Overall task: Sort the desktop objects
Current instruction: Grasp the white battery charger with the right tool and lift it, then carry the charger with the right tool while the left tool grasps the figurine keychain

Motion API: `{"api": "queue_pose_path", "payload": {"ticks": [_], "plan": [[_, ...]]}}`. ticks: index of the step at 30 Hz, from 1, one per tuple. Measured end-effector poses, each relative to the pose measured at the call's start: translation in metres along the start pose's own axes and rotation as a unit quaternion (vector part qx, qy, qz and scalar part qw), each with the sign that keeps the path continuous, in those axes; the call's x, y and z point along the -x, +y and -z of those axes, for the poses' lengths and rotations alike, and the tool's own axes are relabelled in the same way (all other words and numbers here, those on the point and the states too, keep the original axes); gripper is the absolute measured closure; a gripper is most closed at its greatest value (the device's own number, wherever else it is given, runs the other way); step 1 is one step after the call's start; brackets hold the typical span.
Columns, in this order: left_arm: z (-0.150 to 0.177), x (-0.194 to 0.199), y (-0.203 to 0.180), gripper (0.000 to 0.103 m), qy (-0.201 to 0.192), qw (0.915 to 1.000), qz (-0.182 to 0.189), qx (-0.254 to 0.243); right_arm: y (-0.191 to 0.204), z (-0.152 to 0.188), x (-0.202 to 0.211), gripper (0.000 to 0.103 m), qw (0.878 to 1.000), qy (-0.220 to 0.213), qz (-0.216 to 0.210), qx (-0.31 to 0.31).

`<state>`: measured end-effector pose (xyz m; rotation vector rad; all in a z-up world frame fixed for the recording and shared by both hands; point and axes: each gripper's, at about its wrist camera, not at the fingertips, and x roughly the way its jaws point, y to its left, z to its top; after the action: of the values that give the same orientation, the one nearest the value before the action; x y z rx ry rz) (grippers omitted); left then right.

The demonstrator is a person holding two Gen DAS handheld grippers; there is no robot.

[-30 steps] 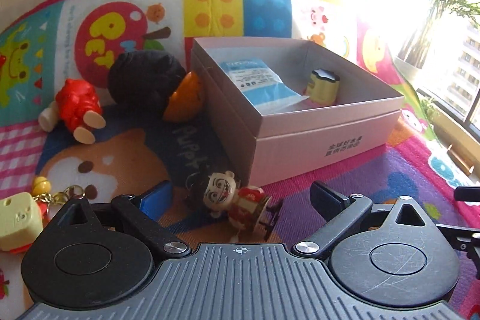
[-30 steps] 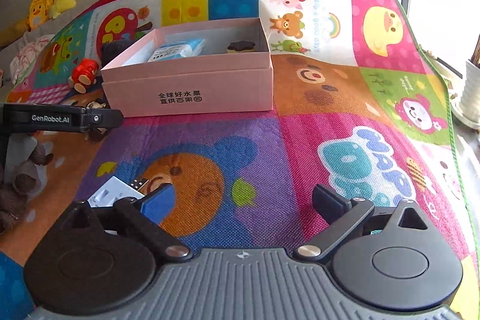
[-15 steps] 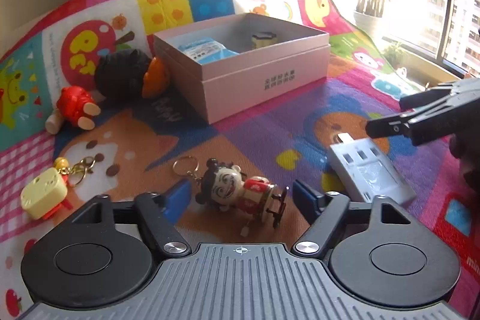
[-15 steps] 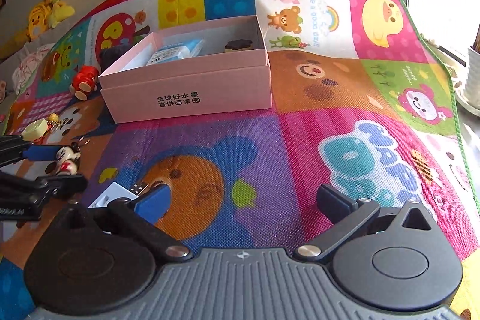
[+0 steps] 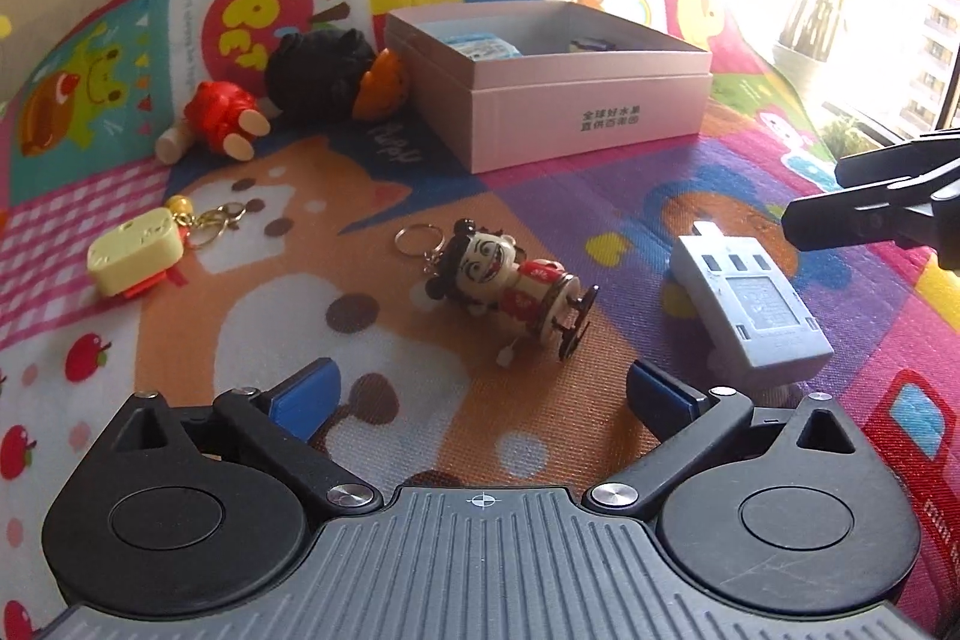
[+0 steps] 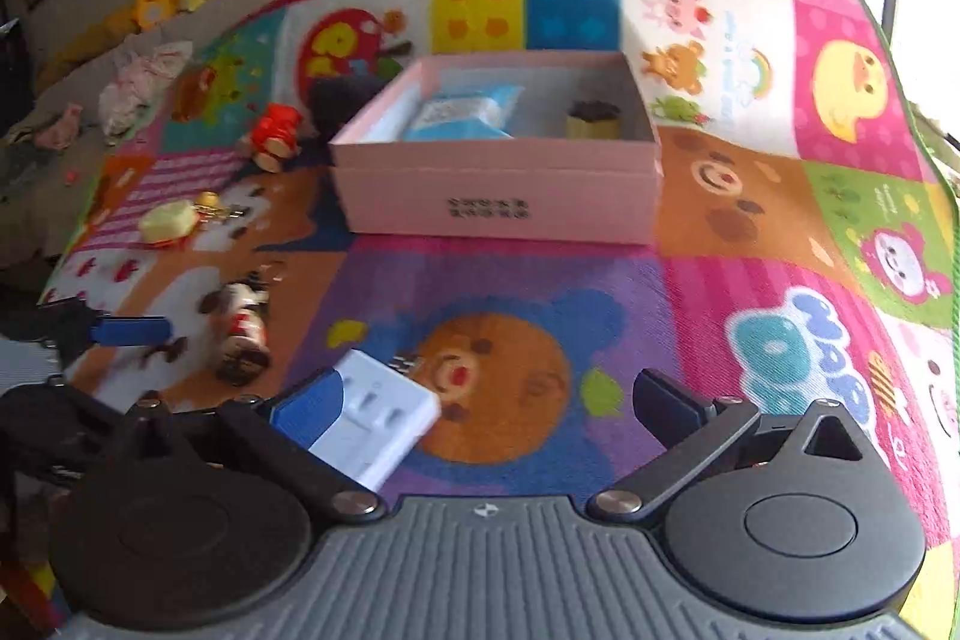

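Now the left tongs (image 5: pixel 480 391) are seen with jaws just spread wide and nothing between them, pulled back from the pink cardboard box (image 5: pixel 576 112) to hang short of the wooden doll keyring (image 5: pixel 510 283) lying on the colourful play mat (image 5: pixel 600 196). The right tongs (image 6: pixel 486 400) are held open and empty above the white rectangular battery pack (image 6: pixel 378 421), so the doll is judged the next item to be boxed.

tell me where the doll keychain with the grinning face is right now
In the left wrist view the doll keychain lies on its side on the mat, mid-frame, between the yellow keychain and the white battery pack, ahead of the open left gripper.
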<state>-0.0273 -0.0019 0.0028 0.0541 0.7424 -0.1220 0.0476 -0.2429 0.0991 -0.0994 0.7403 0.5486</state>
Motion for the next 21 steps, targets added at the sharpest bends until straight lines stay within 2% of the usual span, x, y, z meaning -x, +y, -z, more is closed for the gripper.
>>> {"api": "queue_pose_path", "payload": {"ticks": [1,3,4,7,8,10,12,16,19,21], "plan": [[0.001,0.000,0.000,0.000,0.001,1.0000,-0.001,-0.001,0.009,-0.001,0.002,0.002,1.000,-0.001,-0.006,0.004],[0.002,0.000,0.000,0.000,0.001,1.0000,-0.006,-0.005,0.023,-0.003,-0.004,0.018,0.999,0.022,-0.027,0.000],[0.002,0.001,-0.002,0.000,0.000,0.9999,-0.010,-0.006,0.027,-0.004,-0.010,0.021,0.999,0.036,-0.035,-0.006],[0.004,0.002,-0.001,0.000,0.000,0.9999,-0.014,0.000,0.038,-0.004,-0.032,0.025,0.997,0.075,-0.016,-0.017],[0.004,0.002,-0.001,0.000,0.000,0.9999,-0.017,0.003,0.039,-0.003,-0.035,0.035,0.996,0.081,-0.016,-0.015],[0.004,0.002,0.000,0.000,0.001,0.9998,-0.018,0.008,0.040,-0.001,-0.033,0.044,0.997,0.076,-0.019,0.003],[0.003,0.001,-0.001,0.000,0.001,0.9998,-0.020,0.008,0.038,0.000,-0.028,0.055,0.998,0.060,0.008,0.030],[0.001,0.000,-0.003,0.000,0.004,0.9995,-0.025,0.017,0.017,0.004,-0.029,0.055,0.993,0.031,0.106,0.051],[-0.004,0.000,-0.003,0.000,0.008,0.9990,-0.016,0.040,-0.006,0.005,-0.028,0.054,0.993,0.028,0.115,0.018],[-0.011,-0.002,-0.003,0.000,0.006,0.9980,0.018,0.061,-0.017,0.006,-0.025,0.046,0.993,0.022,0.117,-0.001]]}}
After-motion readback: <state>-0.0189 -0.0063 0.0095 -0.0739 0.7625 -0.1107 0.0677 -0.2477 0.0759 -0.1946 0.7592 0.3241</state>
